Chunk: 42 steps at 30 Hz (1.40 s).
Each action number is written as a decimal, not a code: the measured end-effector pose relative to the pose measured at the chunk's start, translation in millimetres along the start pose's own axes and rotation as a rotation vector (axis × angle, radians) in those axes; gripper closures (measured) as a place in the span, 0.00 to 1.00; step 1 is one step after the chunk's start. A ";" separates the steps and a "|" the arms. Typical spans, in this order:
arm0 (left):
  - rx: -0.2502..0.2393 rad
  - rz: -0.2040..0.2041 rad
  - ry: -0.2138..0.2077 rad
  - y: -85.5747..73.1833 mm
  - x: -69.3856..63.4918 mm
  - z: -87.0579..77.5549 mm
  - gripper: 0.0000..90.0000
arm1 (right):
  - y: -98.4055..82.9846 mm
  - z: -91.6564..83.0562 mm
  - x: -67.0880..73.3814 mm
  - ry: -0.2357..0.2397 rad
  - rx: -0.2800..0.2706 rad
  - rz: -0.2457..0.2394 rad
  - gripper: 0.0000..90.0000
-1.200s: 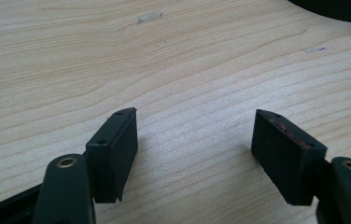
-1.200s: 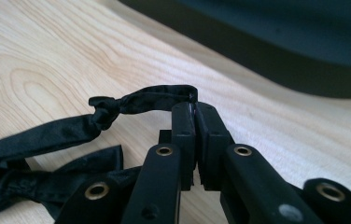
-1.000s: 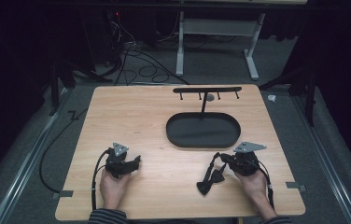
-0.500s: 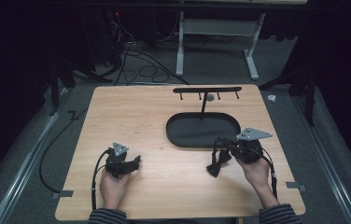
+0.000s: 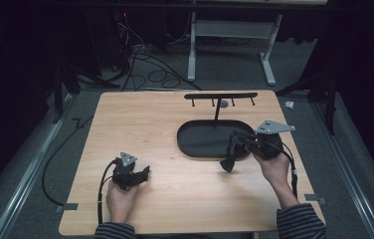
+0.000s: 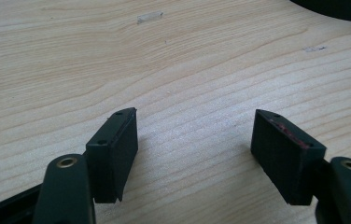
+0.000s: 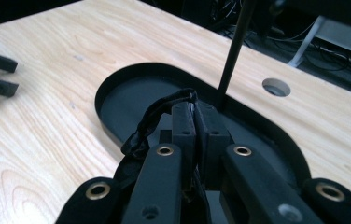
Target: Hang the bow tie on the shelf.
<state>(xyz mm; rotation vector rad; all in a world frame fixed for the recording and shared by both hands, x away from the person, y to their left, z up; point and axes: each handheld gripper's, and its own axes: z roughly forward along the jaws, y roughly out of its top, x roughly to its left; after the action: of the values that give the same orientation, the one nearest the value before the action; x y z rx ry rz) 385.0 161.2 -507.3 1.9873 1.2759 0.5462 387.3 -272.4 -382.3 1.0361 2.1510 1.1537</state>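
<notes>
Nearest, at the bottom of the high view: two striped sleeves, two hands, two grippers. Left gripper (image 5: 142,174) rested at lower left on the wooden table (image 5: 140,124), jaws spread wide with nothing but bare grain between them in the left gripper view, pads (image 6: 117,149) clear of the surface.

Right gripper (image 5: 234,149) was held at right of centre, jaws pressed together on a black cord-like strap (image 7: 152,119); one strap, looped up over the jaw tips in the right gripper view and hanging dark below them in the high view, at the near right rim of the tray.

Against the frame a second back: right gripper had lifted and gone up-frame from the bare wood to the tray's edge, strap with it; left gripper unmoved.

Farther, mid-frame: one black oval tray (image 5: 195,144), one thin post rising from it to one crossbar rack (image 5: 220,95) with four small pegs.

Beyond, top of frame: grey floor, tangled cables (image 5: 140,55), one white stand (image 5: 230,40), dark surroundings.
</notes>
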 end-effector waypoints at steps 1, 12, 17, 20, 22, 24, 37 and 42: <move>0.000 0.000 0.000 0.0 0.0 0.0 0.36 | 0.0 0.0 0.0 0.000 0.000 0.000 0.99; 0.000 0.001 0.000 0.0 0.0 0.0 0.36 | 13.8 10.2 -16.6 -0.012 -0.022 0.044 0.99; 0.001 0.001 0.000 0.0 0.0 0.0 0.36 | 23.0 14.6 -23.4 -0.026 -0.032 0.053 0.98; 0.000 0.000 -0.001 0.0 0.1 0.0 0.36 | 29.2 16.5 -25.6 -0.042 -0.035 0.060 0.98; 0.000 -0.001 -0.001 0.0 0.2 -0.1 0.36 | 33.7 18.1 -27.0 -0.046 -0.044 0.060 0.98; 0.000 -0.001 -0.002 0.0 0.3 -0.1 0.36 | 38.7 19.7 -28.5 -0.056 -0.044 0.054 0.98; -0.002 -0.007 -0.009 -0.1 1.3 -0.4 0.36 | 63.6 31.2 -39.8 -0.107 -0.061 0.061 0.98; -0.001 -0.008 -0.011 -0.1 1.7 -0.6 0.35 | 67.4 39.5 -47.0 -0.125 -0.055 0.086 0.98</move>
<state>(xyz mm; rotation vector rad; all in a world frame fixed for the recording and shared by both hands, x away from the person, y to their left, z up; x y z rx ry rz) 385.2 162.9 -507.0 1.9815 1.2761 0.5311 469.4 -267.0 -343.0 1.1548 1.9847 1.1488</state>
